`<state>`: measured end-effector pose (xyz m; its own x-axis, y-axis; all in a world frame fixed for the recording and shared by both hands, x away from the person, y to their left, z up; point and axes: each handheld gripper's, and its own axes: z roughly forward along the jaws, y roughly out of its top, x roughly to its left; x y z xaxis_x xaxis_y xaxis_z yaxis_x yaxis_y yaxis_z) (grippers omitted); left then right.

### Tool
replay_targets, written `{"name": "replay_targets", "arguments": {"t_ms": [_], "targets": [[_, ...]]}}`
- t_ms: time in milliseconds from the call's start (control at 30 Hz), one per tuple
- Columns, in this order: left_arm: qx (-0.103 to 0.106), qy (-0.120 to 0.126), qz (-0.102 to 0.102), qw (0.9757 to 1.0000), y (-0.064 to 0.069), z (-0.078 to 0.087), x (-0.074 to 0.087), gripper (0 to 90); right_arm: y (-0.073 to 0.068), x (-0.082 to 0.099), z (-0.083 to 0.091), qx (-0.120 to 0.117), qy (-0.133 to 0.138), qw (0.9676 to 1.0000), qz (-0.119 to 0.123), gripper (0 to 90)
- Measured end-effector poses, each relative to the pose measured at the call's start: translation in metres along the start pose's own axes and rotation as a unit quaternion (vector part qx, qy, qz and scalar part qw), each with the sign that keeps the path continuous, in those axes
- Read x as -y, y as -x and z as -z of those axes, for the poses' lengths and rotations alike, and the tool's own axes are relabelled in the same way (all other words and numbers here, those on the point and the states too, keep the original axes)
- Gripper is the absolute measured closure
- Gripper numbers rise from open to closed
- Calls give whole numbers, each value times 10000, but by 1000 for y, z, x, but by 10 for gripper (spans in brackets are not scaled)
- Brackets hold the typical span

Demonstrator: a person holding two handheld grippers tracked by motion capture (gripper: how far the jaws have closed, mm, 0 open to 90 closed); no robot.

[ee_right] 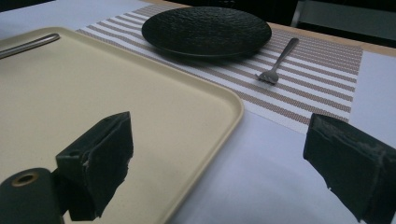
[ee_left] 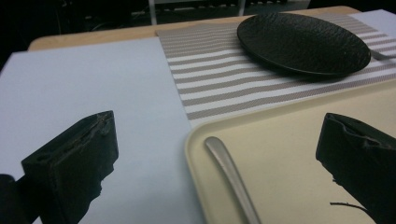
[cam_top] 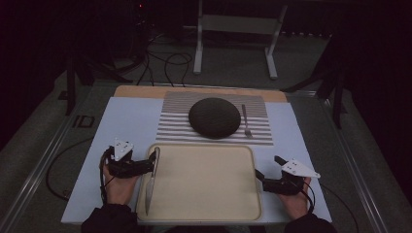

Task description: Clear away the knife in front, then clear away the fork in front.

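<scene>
Table [cam_top: 121, 121], knife [cam_top: 150, 179] on tray [cam_top: 204, 213], L gripper [cam_top: 151, 162] open

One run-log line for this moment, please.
left claw: open, straddling metal knife on beige tray | right claw: open, empty | black plate, fork: striped placemat

Knife [cam_top: 151, 180] flat on tray's [cam_top: 204, 213] L edge

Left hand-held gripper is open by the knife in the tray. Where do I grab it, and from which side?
Take the knife by its handle, the end nearer the plate, which lies flat between the open left hand-held gripper jaws. Come straight down from above, jaws across its width; the tray rim probably blocks a sideways approach.
</scene>
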<state>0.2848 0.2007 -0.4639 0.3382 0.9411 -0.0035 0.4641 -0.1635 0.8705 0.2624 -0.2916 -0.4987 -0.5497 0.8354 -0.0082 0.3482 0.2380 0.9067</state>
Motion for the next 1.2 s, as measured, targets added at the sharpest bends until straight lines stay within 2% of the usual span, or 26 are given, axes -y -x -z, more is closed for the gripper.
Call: {"name": "replay_targets", "arguments": {"t_ms": [33, 100, 267, 467, 600, 667, 800, 833, 1067, 1200], "targets": [[0, 0, 0, 10000, 0, 0, 0, 0, 0, 0, 0, 0, 0, 10000, 0, 84], [-21, 88, -127, 9999, -7, 4, 0, 0, 0, 0, 0, 2, -4, 10000, -11, 84], [-52, 190, -148, 9997, -15, 6, 3, 0, 0, 0, 0, 13, -5, 10000, -3, 84], [-58, 290, -310, 9991, -28, 12, 15, 0, 0, 0, 0, 35, -6, 10000, -6, 84], [-49, 357, -232, 9991, -32, 14, 18, 0, 0, 0, 0, 60, -16, 10000, 24, 84], [-89, 391, -168, 9991, -38, 15, 27, 0, -1, -1, -1, 73, 0, 10000, 35, 84], [-81, 384, -199, 9990, -38, 17, 31, 0, -1, -1, 0, 69, 15, 10000, 38, 84], [-81, 412, -274, 9987, -38, 18, 34, 0, -1, -1, 0, 67, 45, 10000, 33, 84], [-34, 470, -265, 9985, -40, 19, 37, 0, -2, -2, 0, 106, 55, 9999, -3, 83], [-50, 492, -189, 9986, -43, 20, 37, 0, -2, -4, 0, 224, 81, 9997, -88, 77]]}}
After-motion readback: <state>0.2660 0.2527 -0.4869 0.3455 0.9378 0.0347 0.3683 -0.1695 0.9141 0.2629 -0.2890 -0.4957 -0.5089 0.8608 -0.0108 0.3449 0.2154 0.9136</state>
